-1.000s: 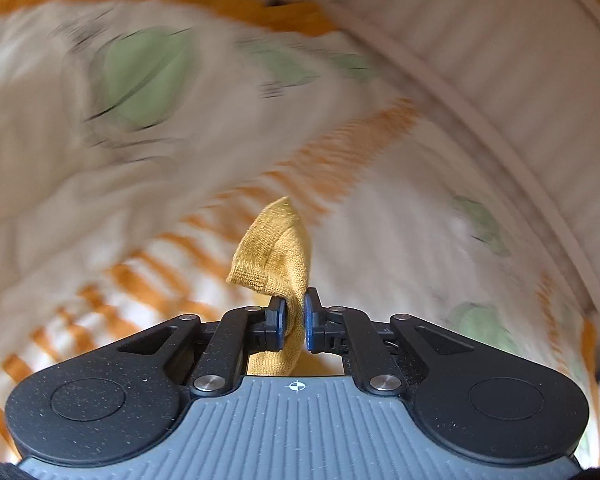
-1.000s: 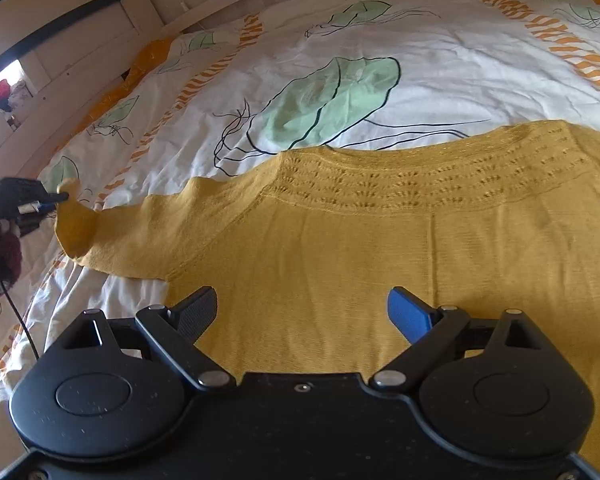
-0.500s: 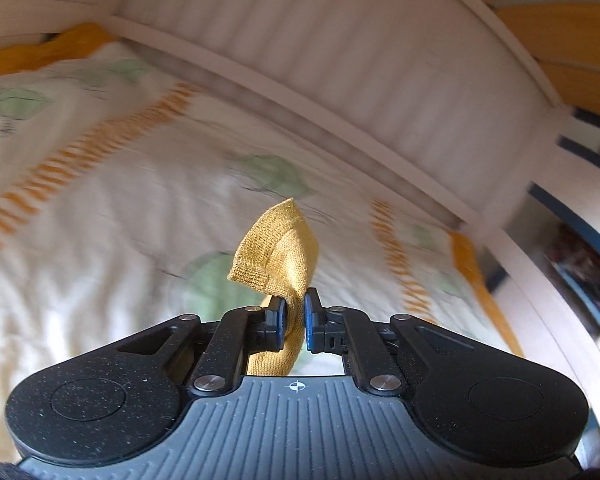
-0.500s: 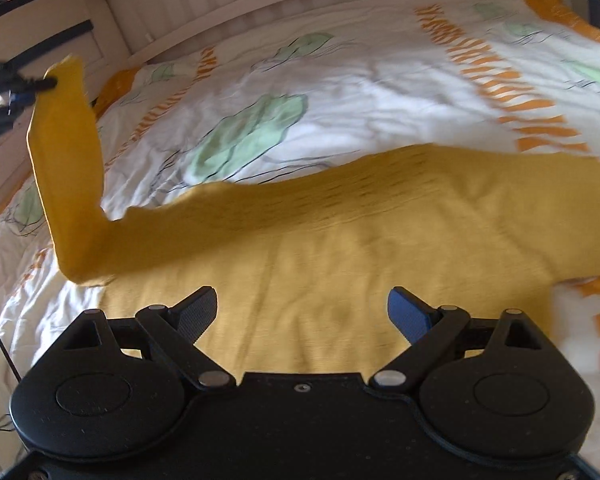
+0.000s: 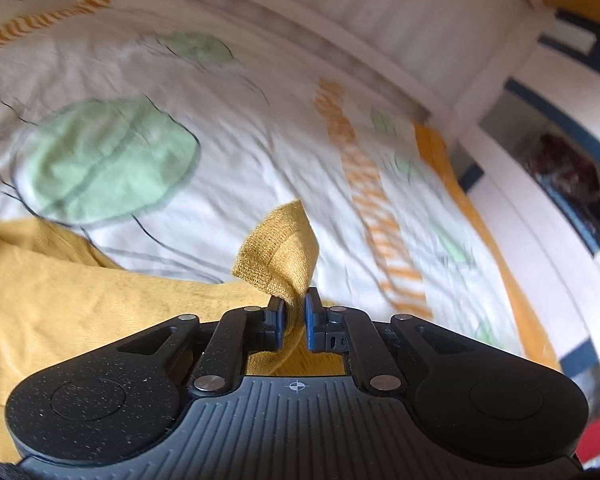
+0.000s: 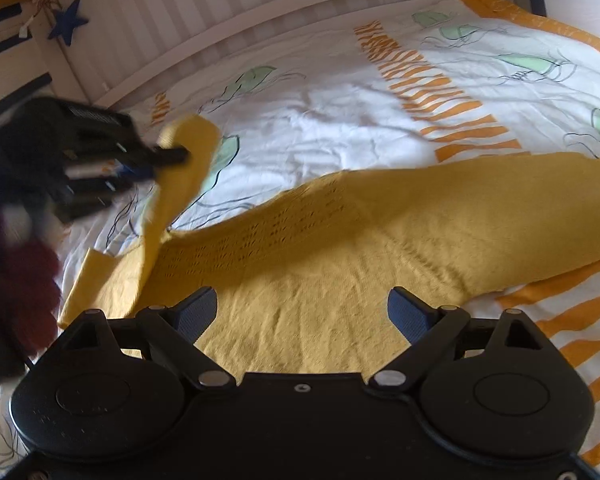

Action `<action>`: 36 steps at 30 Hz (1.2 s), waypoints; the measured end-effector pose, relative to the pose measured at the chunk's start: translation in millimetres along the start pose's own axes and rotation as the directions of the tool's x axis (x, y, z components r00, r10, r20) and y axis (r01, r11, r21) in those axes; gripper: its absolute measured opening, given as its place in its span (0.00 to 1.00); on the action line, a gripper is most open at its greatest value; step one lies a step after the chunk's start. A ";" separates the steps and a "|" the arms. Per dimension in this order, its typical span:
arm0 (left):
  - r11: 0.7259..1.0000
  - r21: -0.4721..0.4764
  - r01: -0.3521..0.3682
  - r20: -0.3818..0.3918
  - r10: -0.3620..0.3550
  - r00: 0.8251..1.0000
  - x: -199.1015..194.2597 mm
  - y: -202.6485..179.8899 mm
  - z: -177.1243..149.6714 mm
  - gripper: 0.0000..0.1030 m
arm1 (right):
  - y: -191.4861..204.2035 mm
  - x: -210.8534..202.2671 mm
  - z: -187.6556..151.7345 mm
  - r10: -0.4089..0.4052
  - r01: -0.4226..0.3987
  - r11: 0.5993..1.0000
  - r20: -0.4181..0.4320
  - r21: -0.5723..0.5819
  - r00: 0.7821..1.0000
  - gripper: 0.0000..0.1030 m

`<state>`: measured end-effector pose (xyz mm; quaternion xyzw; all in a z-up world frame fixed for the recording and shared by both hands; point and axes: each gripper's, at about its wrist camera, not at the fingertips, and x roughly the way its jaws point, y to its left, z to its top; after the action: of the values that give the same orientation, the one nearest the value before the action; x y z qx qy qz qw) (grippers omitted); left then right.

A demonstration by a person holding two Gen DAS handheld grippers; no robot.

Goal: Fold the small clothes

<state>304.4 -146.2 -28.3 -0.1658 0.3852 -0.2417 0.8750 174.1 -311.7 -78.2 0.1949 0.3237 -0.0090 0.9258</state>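
A small mustard-yellow knit sweater (image 6: 340,248) lies spread on the bed. My left gripper (image 5: 294,322) is shut on the cuff of its sleeve (image 5: 278,248) and holds it lifted. In the right wrist view the left gripper (image 6: 156,156) shows at the left, with the sleeve (image 6: 176,188) hanging from it, raised over the sweater's left side. My right gripper (image 6: 302,310) is open and empty, low over the sweater's body near its lower edge. The sweater body also shows in the left wrist view (image 5: 60,304).
The bed cover (image 6: 340,120) is white with green leaf prints and orange stripes. A white slatted bed rail (image 6: 260,20) runs along the far side. A blue star (image 6: 66,22) hangs at the far left. White furniture (image 5: 540,200) stands beyond the bed's end.
My left gripper has lifted the sleeve off the bed and carried it inward over the sweater's left side. The right gripper stayed open over the body, shifting its view rightward.
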 end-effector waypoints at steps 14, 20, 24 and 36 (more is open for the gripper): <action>0.959 0.284 -0.017 0.090 -0.010 0.996 -53.8 -13.0 -23.2 0.55 | -8.0 6.4 -4.0 -0.052 0.052 0.999 0.022 0.009 0.998 0.91; 0.948 0.223 -0.226 0.120 0.203 0.972 -81.2 62.0 -34.1 0.56 | -8.5 9.5 -5.5 -0.035 0.035 0.999 0.034 0.010 0.999 0.91; 0.916 0.193 -0.351 0.110 0.335 0.936 -97.3 109.2 -50.2 0.56 | -4.4 14.6 -7.5 -0.020 0.020 1.000 0.021 -0.004 1.000 0.91; 0.879 0.071 -0.472 0.025 0.472 0.881 -97.2 192.6 -54.0 0.56 | 10.2 42.1 9.8 -0.014 0.013 0.998 -0.033 -0.054 0.999 0.83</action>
<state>263.5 61.2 -97.4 -0.0350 0.4015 -0.0352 0.9145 214.6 -301.2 -93.0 0.1679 0.3403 -0.0032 0.9252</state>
